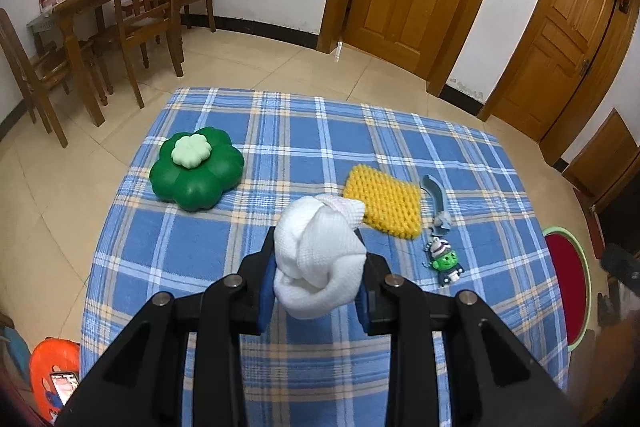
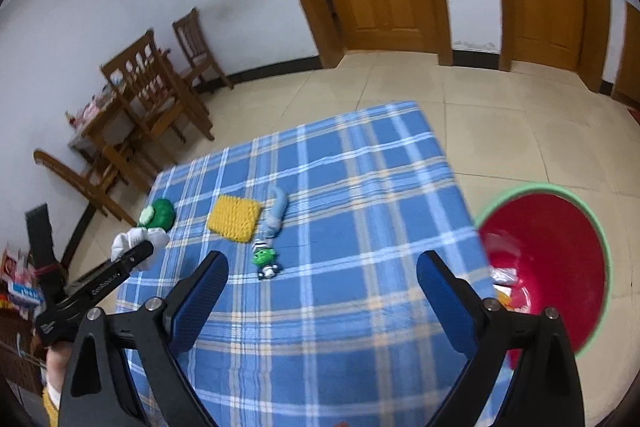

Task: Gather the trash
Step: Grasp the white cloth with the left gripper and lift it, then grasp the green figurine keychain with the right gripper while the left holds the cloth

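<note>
The round red bowl with a green rim [image 2: 560, 267] sits on the pale tiled floor [image 2: 500, 131] just beside the right edge of the blue checked cloth [image 2: 352, 187]; some crumpled bits lie inside it near its left side, too blurry to name; the left gripper [image 1: 316, 267] points down over the cloth and its blue pads [image 1: 267, 291] squeeze a scrunched white paper towel ball [image 1: 320, 259], which is lifted clear of the cloth; in the right wrist view that same ball shows at the tip of the left tool, above the left edge of the cloth; the right gripper [image 2: 322, 287] also tilts down over the cloth, near the bowl, with its two blue fingers [image 2: 200, 295] spread wide and nothing between them; on the cloth lie a green plastic clover-shaped box [image 1: 196, 171], a yellow knitted square pad [image 1: 384, 203], a small grey toy sword [image 1: 436, 199] and a little green-faced toy figure [image 1: 444, 261], all apart from the ball.
</note>
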A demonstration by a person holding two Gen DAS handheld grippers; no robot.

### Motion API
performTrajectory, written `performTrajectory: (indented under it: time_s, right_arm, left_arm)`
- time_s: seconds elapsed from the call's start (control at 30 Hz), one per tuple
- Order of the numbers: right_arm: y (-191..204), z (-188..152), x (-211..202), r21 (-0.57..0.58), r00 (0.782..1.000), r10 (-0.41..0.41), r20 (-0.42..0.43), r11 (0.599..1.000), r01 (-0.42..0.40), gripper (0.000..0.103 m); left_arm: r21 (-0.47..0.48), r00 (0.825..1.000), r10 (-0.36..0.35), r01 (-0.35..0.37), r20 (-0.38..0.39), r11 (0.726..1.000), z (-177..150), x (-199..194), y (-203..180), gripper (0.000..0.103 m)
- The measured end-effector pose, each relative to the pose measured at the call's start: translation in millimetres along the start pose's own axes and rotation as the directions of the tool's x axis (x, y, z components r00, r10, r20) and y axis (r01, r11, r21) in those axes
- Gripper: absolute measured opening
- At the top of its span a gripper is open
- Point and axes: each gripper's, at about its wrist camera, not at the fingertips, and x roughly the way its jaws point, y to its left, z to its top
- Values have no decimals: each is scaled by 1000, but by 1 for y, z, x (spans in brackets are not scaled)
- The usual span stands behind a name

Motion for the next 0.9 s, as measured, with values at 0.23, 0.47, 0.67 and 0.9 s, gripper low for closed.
performTrajectory:
  time_s: [0.23,0.47,0.67,0.9]
  right_arm:
    - [33,-3,54,-76,999,-22,-23,997,20,90]
    - [48,-16,99,-107,997,-32,-76,994,24,82]
    - [52,-23,125,-122,992,-26,-121,992,11,70]
    - [56,-27,137,-133,991,-15,-136,991,-3,56]
  left_arm:
    - [-29,1000,-25,24,-9,999,-7,15,11,32]
    - [-40,1000,-11,11,-1,999,-15,25,22,32]
    - [-58,1000,-12,12,-2,998,-22,33,26,32]
    - [-66,999,-32,32,-12,997,-26,37,26,32]
